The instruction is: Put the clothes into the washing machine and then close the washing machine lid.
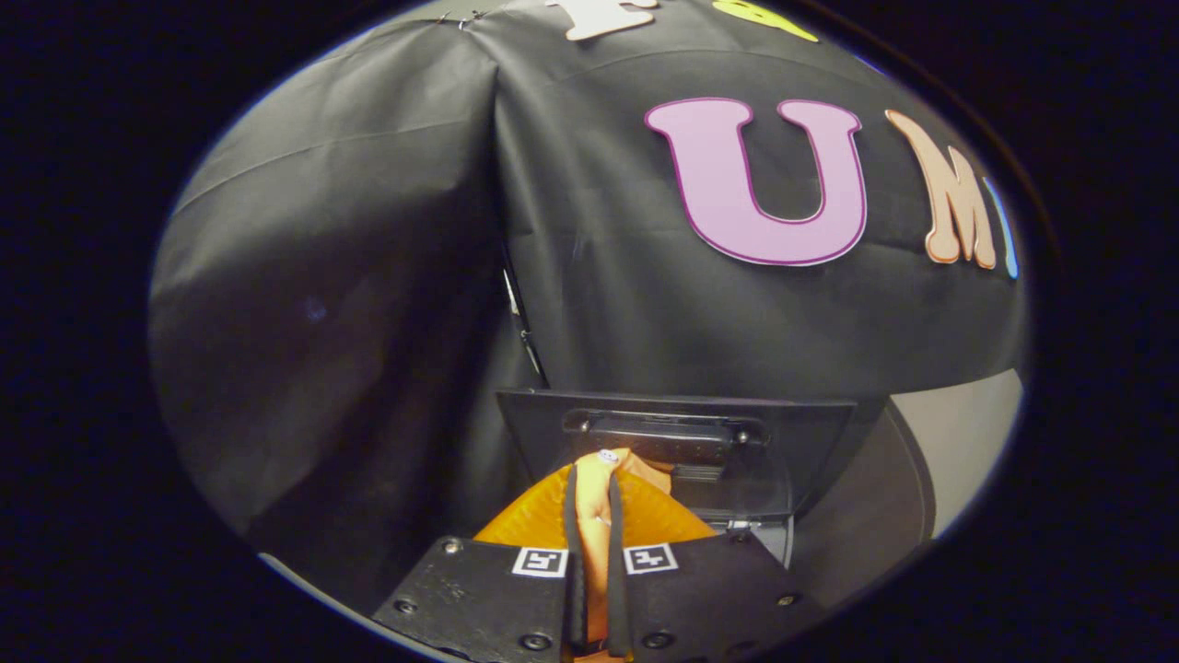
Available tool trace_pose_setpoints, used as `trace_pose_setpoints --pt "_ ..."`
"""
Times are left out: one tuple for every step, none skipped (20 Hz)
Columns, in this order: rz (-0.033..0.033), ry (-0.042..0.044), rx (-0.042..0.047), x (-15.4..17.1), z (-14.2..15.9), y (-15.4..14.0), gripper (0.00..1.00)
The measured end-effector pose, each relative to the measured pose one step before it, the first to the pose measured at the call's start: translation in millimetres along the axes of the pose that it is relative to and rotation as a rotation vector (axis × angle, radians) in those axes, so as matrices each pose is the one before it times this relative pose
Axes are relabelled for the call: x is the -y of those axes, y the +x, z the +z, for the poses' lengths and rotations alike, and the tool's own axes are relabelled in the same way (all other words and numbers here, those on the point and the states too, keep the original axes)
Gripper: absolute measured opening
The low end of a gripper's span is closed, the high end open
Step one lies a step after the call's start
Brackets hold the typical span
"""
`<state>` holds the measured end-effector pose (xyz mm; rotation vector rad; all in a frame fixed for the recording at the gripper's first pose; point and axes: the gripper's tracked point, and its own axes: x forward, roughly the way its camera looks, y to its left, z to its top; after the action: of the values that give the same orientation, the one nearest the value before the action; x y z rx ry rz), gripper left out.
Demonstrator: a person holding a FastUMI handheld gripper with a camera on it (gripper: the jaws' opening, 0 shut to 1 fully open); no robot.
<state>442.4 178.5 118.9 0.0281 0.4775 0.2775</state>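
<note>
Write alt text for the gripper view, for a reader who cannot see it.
The gripper is shut on a fold of orange cloth. Just beyond it stands the washing machine's raised dark lid, with black booth cloth behind.

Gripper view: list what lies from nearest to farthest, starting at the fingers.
Gripper, fingers shut on the orange garment → raised washing machine lid just beyond the garment → black cloth booth wall behind it.

Orange garment (553,520) mostly hidden behind the tongs (594,516), washing machine lid (677,442) partly covered by garment, machine body unseen
</note>
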Motion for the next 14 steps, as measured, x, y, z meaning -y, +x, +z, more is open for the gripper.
trace_pose_setpoints --pt "0.00483 0.00259 -0.00296 -2.94 -2.40 2.40 0.08" --pt "-0.00155 -0.00255 -0.00039 -0.38 -2.20 1.92 0.09" --pt "-0.00425 -0.00824 0.00117 0.38 -1.27 3.09 0.09" --pt "-0.00398 -0.00652 0.00096 0.06 -2.03 1.18 0.09" --pt "-0.00337 -0.00125 -0.00180 0.41 -3.31 2.05 0.09" --pt "-0.00462 0.00248 0.00102 -0.06 -1.63 2.70 0.09" --pt "-0.00992 0.00624 -0.00106 2.28 -2.03 2.67 0.10" --pt "-0.01144 0.00643 -0.00261 2.64 -2.66 3.50 0.13" --pt "-0.01027 0.00624 -0.00119 3.31 -2.54 2.32 0.14" --pt "-0.00540 0.00433 0.00264 1.10 0.06 2.02 0.16" --pt "0.00487 0.00318 0.01575 -1.11 5.38 -2.31 0.17" --pt "-0.00257 0.00225 0.03304 0.24 9.03 -0.48 0.19" --pt "0.00059 0.00110 0.03189 0.85 10.00 1.57 0.20" --pt "0.00284 -0.00105 0.01043 -2.07 2.42 -0.05 0.22"
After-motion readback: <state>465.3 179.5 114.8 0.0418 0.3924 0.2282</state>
